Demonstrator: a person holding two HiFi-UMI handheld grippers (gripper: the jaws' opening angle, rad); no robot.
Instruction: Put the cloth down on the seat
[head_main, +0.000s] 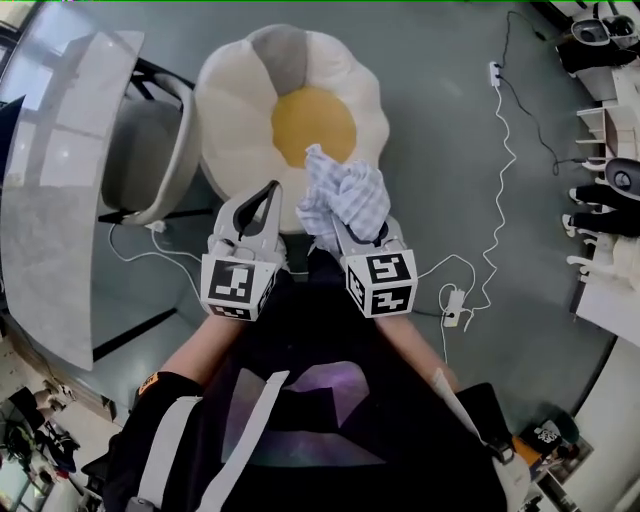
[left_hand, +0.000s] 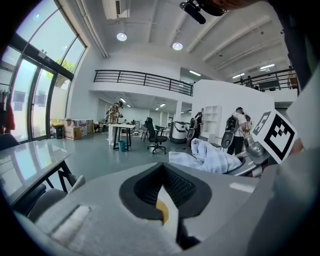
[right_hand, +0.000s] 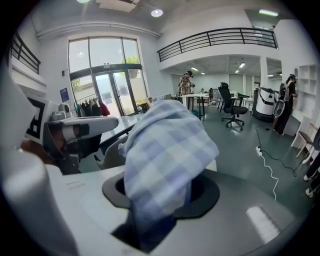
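Note:
A crumpled blue-and-white checked cloth (head_main: 342, 195) hangs in the air over the near edge of the seat (head_main: 230, 95), a white flower-shaped cushion with a yellow middle. My right gripper (head_main: 345, 232) is shut on the cloth's lower part. In the right gripper view the cloth (right_hand: 165, 155) bulges up out of the jaws and hides the fingertips. My left gripper (head_main: 270, 192) hovers just left of the cloth, apart from it, fingers together with nothing between them. From the left gripper view the cloth (left_hand: 210, 157) shows off to the right.
A grey shell chair (head_main: 150, 150) and a long grey table (head_main: 60, 180) stand left of the seat. A white cable with power strips (head_main: 497, 150) runs over the floor at the right. White shelving (head_main: 605, 130) lines the right edge. People and office chairs stand far off.

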